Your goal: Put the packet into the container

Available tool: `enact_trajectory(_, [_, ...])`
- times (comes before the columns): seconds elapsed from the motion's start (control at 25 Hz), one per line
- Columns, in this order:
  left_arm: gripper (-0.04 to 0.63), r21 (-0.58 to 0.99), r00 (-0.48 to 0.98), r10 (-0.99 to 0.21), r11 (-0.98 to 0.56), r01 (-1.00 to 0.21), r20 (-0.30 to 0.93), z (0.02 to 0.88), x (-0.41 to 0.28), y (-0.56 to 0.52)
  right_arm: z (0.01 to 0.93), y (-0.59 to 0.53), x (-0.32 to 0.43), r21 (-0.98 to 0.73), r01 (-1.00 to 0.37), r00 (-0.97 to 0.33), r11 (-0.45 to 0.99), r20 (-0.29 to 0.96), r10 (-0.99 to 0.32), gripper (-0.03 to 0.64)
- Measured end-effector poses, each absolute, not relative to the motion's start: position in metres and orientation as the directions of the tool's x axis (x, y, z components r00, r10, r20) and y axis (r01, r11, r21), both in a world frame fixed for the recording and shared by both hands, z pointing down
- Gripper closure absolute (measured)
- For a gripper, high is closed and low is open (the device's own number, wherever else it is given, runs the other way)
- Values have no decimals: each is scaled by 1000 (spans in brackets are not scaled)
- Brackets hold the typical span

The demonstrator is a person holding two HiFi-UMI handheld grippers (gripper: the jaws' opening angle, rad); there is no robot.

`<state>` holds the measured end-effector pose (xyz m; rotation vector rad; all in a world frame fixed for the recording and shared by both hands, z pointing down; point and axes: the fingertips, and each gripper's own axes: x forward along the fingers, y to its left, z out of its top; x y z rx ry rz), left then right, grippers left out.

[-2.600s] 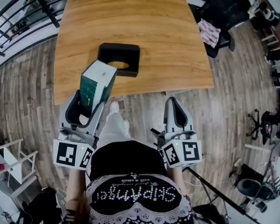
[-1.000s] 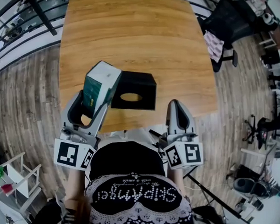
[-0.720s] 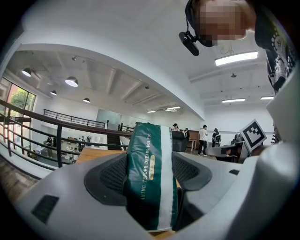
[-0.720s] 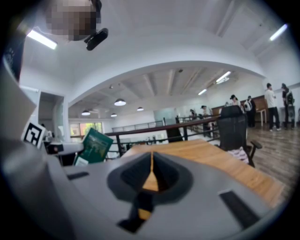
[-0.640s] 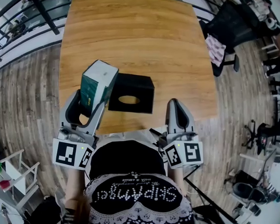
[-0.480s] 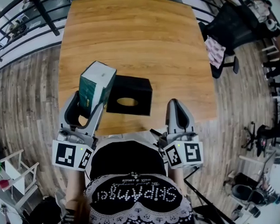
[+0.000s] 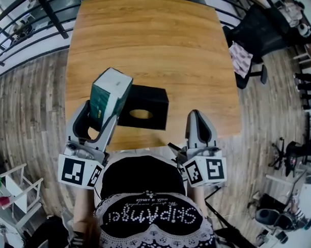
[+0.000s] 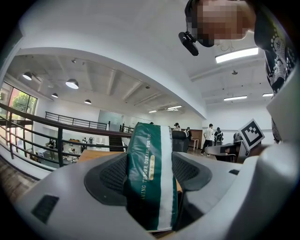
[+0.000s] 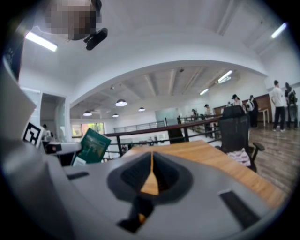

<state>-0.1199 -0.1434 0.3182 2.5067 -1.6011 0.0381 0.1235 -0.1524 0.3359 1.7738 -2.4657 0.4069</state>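
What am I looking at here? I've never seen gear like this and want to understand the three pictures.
There is no robot. A person holds a hand-held grasping tool in each hand. The head view comes from a camera on the person's head, looking steeply down. The other two views come from a camera riding on each tool, looking along its jaws. On the wooden table stands a black container with an oval opening on top. The left tool is clamped on a green and white packet, held in the air at the container's left in the head view. The right tool is shut and holds nothing.
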Motion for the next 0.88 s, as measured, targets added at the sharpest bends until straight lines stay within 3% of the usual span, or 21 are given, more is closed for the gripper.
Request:
enact_trajectory(0.4, [267,128,479,-870,-465,-876,113,315,-125,-150,342,-148,128,-178,-952,-287,250,229,-930,581])
enact_trajectory(0.88, [267,44,716,-630,-741,-670,300,326,-74,-167,347,-143,143,-188,-965,-226,182,242,-944,581])
